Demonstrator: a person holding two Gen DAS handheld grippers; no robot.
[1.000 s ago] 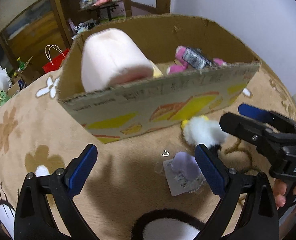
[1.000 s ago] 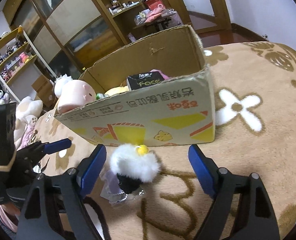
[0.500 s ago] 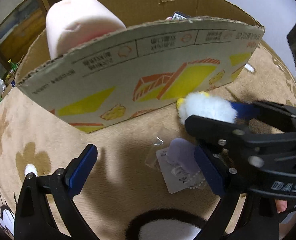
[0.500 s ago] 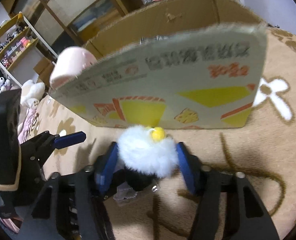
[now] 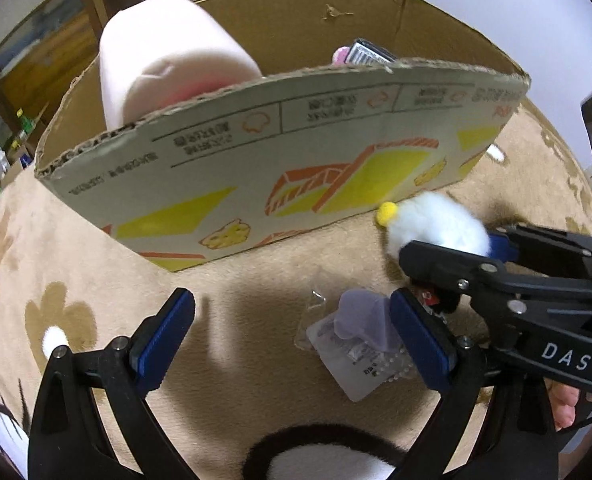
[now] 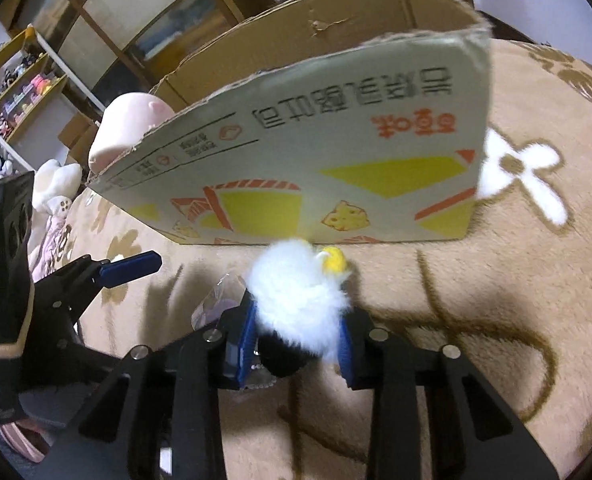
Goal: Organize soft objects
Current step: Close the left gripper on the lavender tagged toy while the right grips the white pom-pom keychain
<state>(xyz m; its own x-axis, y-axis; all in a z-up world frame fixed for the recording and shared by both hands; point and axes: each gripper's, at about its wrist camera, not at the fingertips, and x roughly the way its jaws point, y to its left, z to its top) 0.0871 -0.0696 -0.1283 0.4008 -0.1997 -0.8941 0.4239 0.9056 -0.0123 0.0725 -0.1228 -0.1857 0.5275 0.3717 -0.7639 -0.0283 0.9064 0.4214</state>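
My right gripper (image 6: 296,340) is shut on a white fluffy toy (image 6: 299,300) with a yellow pompom and a black base, just in front of the cardboard box (image 6: 335,160). The toy (image 5: 439,228) and right gripper (image 5: 451,248) also show in the left wrist view. My left gripper (image 5: 292,336) is open and empty over the carpet. A small purple item in a clear packet (image 5: 359,332) lies by its right finger. A pink plush (image 5: 168,64) sits inside the box (image 5: 296,152).
A beige flower-patterned carpet (image 6: 495,280) covers the surface. Wooden shelves (image 6: 96,40) stand behind the box. More plush toys (image 6: 52,184) lie at the left. A black-and-white plush (image 5: 327,456) sits below my left gripper.
My right gripper moved forward and closed on the white fluffy toy. Both grippers came nearer to the box. The left gripper stayed open.
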